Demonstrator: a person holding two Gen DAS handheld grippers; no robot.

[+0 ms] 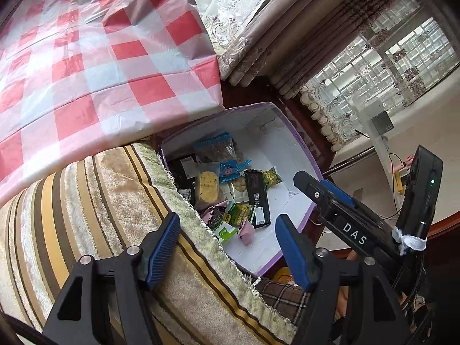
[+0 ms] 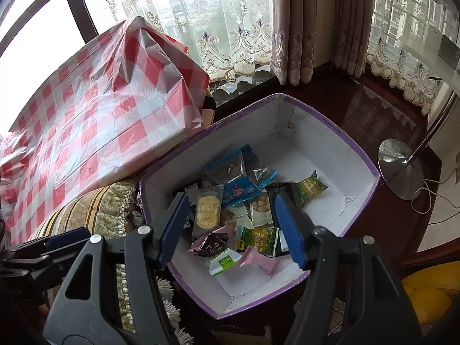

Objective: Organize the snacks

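A purple-rimmed cardboard box (image 1: 299, 141) (image 2: 345, 135) with a white inside stands on the dark floor. Several snack packets lie in its near left part: a yellow cookie packet (image 1: 207, 187) (image 2: 205, 207), a blue packet (image 1: 230, 171) (image 2: 240, 191), a black bar (image 1: 258, 198), green packets (image 2: 310, 188) and a pink one (image 2: 260, 260). My right gripper (image 2: 230, 201) hangs open above the packets, nothing between its fingers. My left gripper (image 1: 228, 221) is open too, above the box's near edge and the striped cushion (image 1: 100, 215). Neither touches a packet.
A red-and-white checked cloth (image 1: 100, 57) (image 2: 86, 115) covers the table left of the box. Lace curtains (image 2: 235, 43) and windows stand behind. A chrome lamp base (image 2: 399, 169) with cables sits right of the box, a yellow object (image 2: 431, 293) at bottom right.
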